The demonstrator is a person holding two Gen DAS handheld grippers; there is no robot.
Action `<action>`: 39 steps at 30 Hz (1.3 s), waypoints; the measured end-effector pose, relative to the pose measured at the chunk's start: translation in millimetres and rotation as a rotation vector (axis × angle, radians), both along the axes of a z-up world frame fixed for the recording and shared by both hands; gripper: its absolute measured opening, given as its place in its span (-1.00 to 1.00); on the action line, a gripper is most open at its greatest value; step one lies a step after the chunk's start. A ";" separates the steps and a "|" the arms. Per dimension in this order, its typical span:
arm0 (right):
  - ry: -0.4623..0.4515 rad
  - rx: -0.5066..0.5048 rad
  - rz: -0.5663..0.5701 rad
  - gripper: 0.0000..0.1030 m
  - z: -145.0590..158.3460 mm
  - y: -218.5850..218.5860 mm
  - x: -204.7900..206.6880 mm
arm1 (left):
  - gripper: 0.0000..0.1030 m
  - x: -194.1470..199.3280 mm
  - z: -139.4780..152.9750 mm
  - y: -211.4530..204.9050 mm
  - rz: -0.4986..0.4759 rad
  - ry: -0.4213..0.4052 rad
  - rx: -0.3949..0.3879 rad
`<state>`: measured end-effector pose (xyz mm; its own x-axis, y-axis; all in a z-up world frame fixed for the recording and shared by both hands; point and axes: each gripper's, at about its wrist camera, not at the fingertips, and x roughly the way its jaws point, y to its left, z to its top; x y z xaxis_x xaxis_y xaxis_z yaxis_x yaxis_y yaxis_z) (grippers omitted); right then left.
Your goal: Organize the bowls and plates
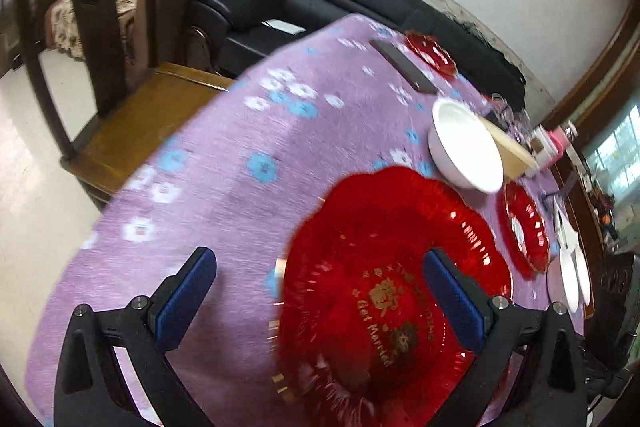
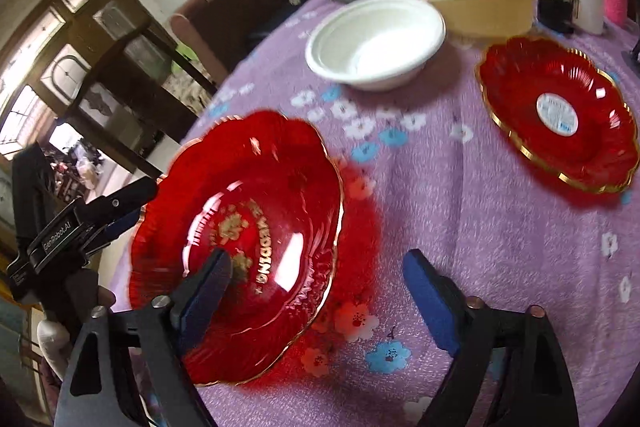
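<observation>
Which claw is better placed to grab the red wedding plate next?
Left, probably. The left claw hangs open with the red wedding plate's rim between its fingers; the right claw is open mostly over cloth.

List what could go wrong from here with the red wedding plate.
1. The red wedding plate looks tilted off the purple tablecloth, and the left gripper appears open around its rim; it could slip and drop.
2. The right gripper is open, one finger overlapping the plate in view; closing now might knock it.
3. Both views are blurred from motion, and the white bowl sits just beyond.
</observation>
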<state>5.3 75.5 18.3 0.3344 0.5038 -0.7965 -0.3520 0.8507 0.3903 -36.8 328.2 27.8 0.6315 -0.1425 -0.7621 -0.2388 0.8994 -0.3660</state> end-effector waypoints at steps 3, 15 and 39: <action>0.037 -0.005 -0.028 0.10 -7.3 -1.1 3.6 | 0.10 8.7 -12.3 -13.2 -0.046 0.045 0.010; -0.026 0.025 -0.051 -0.57 25.0 -10.0 -12.5 | -0.61 -13.8 22.9 -11.7 -0.009 -0.030 0.008; -0.099 -0.109 -0.025 -0.57 11.6 25.3 -8.2 | -0.60 10.1 -5.9 -3.3 0.051 0.049 0.091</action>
<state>-2.9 100.9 29.9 0.4250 0.4067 -0.8087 -0.3624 0.8951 0.2597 -26.7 324.9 21.9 0.5979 -0.0403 -0.8005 -0.3006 0.9146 -0.2705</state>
